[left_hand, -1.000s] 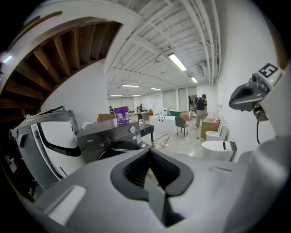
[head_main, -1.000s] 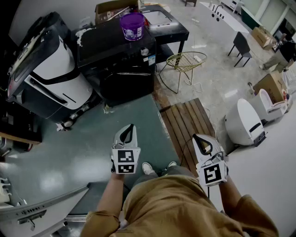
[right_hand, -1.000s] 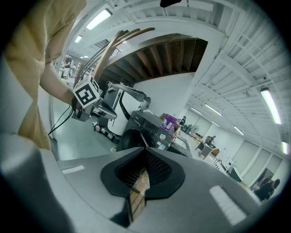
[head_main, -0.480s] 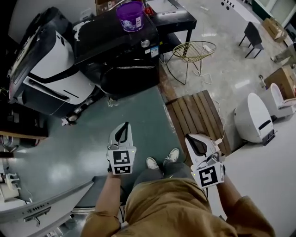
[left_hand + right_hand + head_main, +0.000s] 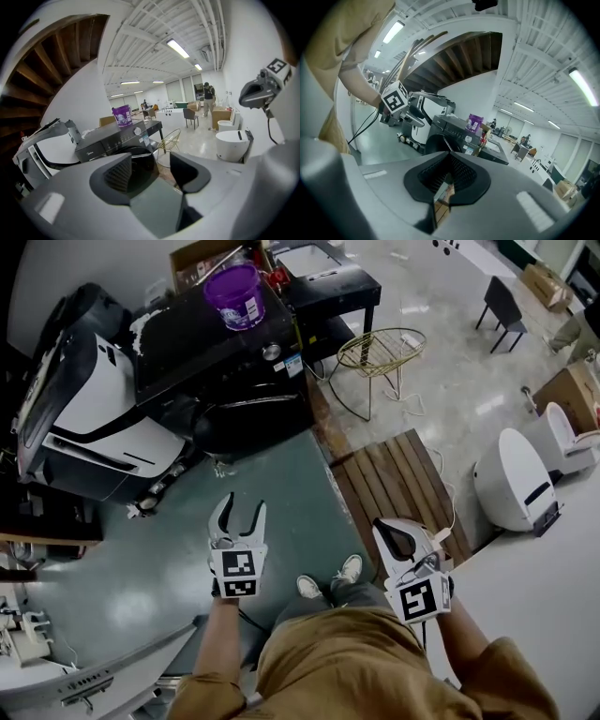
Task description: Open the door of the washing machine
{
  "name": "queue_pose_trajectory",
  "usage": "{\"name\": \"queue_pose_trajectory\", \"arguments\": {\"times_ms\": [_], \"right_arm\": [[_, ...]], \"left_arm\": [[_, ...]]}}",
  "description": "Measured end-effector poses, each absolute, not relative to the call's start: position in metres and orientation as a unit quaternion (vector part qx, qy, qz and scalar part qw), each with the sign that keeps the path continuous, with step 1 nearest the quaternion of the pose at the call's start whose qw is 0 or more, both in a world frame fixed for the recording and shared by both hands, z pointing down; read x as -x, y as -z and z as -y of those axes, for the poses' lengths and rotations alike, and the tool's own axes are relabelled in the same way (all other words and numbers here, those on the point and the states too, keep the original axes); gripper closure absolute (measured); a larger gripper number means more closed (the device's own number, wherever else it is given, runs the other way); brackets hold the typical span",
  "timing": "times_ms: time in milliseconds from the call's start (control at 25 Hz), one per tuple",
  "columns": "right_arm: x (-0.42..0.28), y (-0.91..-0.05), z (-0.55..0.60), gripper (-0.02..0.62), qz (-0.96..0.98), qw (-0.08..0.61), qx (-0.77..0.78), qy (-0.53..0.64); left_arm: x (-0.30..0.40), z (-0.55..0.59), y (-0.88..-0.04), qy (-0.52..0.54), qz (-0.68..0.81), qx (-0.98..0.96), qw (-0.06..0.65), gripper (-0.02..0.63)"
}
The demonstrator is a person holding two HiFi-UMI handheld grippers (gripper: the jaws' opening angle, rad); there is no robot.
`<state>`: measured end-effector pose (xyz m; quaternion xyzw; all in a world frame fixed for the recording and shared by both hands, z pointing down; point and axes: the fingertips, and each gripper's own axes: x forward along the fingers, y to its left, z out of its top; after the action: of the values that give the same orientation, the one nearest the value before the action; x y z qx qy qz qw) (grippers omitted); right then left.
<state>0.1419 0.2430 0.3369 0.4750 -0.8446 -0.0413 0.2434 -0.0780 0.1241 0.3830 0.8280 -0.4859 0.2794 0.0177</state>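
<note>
A dark front-loading washing machine point(image 5: 225, 352) stands at the far side of the green floor, its round door point(image 5: 251, 416) closed and a purple bucket point(image 5: 234, 294) on its top. My left gripper point(image 5: 241, 504) hangs over the floor well short of it. Its jaws have just been opening and nothing is between them. In the left gripper view the door point(image 5: 140, 161) shows through the gap of the gripper point(image 5: 150, 171). My right gripper point(image 5: 382, 529) is shut and empty over the wooden slat platform point(image 5: 394, 479). In the right gripper view the washing machine point(image 5: 454, 131) lies ahead.
A large white and black appliance point(image 5: 94, 418) leans left of the washer. A gold wire stool point(image 5: 380, 348) and a black table point(image 5: 328, 282) stand to its right. White rounded units point(image 5: 511, 479) sit at the far right. My feet point(image 5: 328, 579) are on the floor below.
The left gripper's jaws have spread from shut to open. Both grippers have shifted slightly forward, and the washing machine now sits further left in the head view.
</note>
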Motion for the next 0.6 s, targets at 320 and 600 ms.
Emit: {"name": "queue_pose_trajectory", "arguments": {"times_ms": [320,600], "right_arm": [[-0.139,-0.327,-0.206,0.591,0.864,0.221,-0.449,0.060],[-0.119,-0.338,-0.174,0.591,0.877,0.231,-0.417,0.060]], "left_arm": [[0.071,-0.105,-0.386,-0.338,0.478,-0.811,0.012,0.135],[0.071,-0.068,-0.398,-0.353,0.478,-0.804,0.011,0.127]]}}
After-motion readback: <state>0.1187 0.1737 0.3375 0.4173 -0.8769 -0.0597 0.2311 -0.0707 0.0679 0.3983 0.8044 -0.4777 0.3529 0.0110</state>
